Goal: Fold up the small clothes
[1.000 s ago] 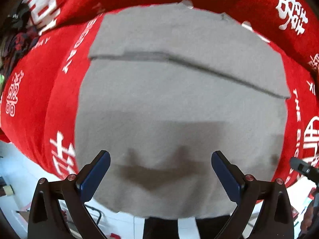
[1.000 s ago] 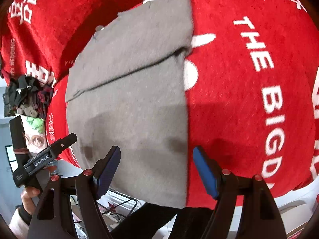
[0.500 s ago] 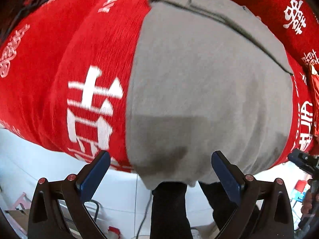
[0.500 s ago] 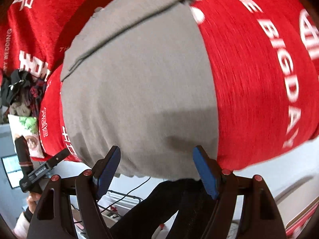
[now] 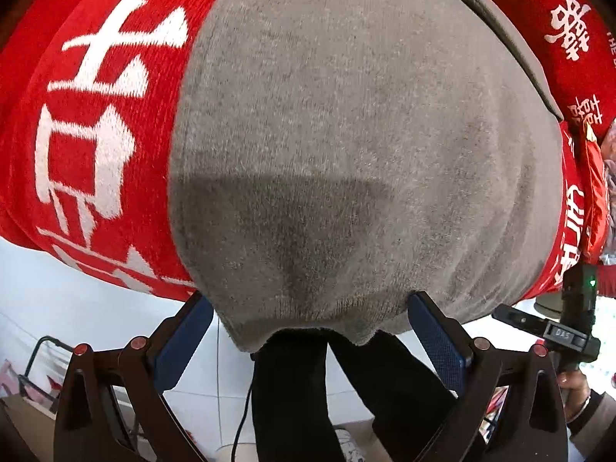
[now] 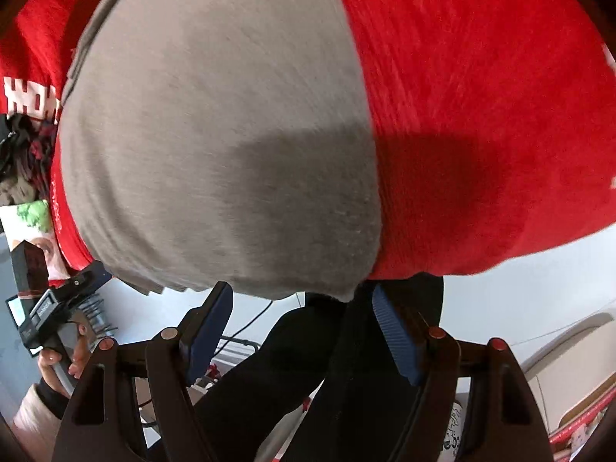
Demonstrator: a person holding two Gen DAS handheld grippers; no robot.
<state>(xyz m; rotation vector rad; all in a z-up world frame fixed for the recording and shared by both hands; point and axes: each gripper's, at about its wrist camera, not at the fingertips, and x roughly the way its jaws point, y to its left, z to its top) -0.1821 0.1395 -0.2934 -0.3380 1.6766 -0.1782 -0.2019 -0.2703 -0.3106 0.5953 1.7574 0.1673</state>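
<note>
A grey garment (image 5: 346,134) lies flat on a red cloth with white lettering (image 5: 88,115), with a folded band at its far end. Its near hem hangs over the table's front edge. My left gripper (image 5: 310,337) is open, its blue pads (image 5: 184,342) either side of the near hem's left part. In the right wrist view the garment (image 6: 215,134) fills the left half. My right gripper (image 6: 302,327) is open, its pads (image 6: 392,331) straddling the hem's near right corner. Neither holds the fabric.
The red cloth (image 6: 481,115) stretches bare to the right of the garment. A heap of dark clothes (image 6: 19,161) lies at the far left. The person's dark trousers (image 5: 308,392) stand just below the table edge. White floor lies beneath.
Both grippers have moved down and toward the table's front edge. The garment's near hem now sits between each pair of open pads. The garment has not shifted.
</note>
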